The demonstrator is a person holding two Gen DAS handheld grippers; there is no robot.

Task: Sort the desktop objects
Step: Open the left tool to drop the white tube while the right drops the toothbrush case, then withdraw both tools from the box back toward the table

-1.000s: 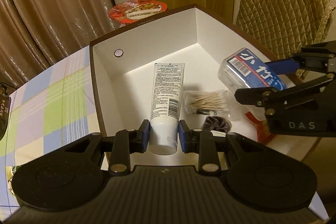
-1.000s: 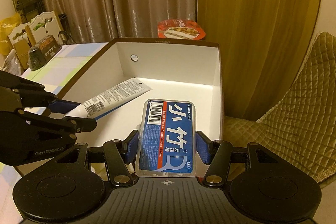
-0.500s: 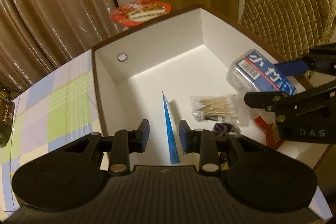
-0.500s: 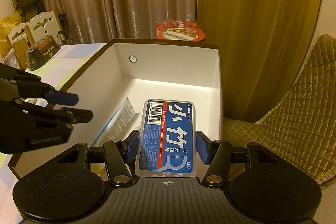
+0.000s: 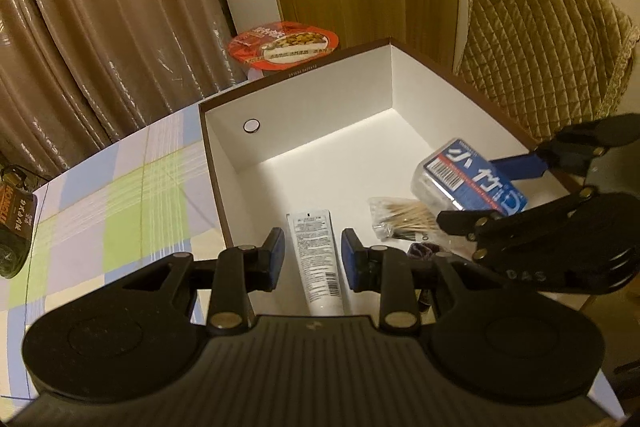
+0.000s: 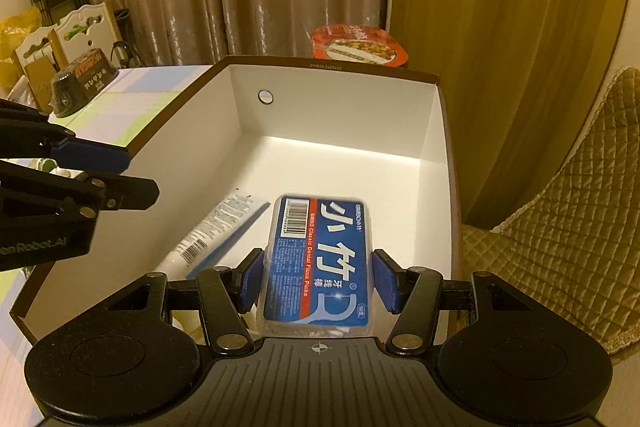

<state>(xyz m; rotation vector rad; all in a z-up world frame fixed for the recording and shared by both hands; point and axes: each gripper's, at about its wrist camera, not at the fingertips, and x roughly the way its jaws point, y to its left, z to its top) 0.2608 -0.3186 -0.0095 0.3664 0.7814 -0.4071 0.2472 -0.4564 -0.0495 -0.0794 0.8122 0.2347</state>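
Note:
A white tube [image 5: 316, 259] with small print lies flat on the floor of the white, brown-rimmed box [image 5: 320, 107]. My left gripper [image 5: 313, 259] hovers above it, open, its blue pads clear of the tube on both sides. The right wrist view shows the same tube [image 6: 216, 231] lying near the box's [image 6: 340, 107] left wall, with my left gripper [image 6: 140, 173] over that wall. My right gripper [image 6: 319, 281] is shut on a clear box of floss picks [image 6: 320, 263] with a blue label, held above the box's near right part. The left wrist view shows the floss box [image 5: 468, 179] in my right gripper [image 5: 484, 191].
A bag of cotton swabs [image 5: 400, 217] and a dark hair tie [image 5: 424, 250] lie in the box. A red noodle bowl [image 5: 284, 45] stands behind it. A dark cup [image 6: 84, 79] sits on the checked tablecloth [image 5: 120, 207] at left. A quilted chair [image 5: 540, 47] stands to the right.
My left gripper let go of the tube, which fell and now lies flat in the box. The left gripper rose a little. The right gripper kept still with the floss box.

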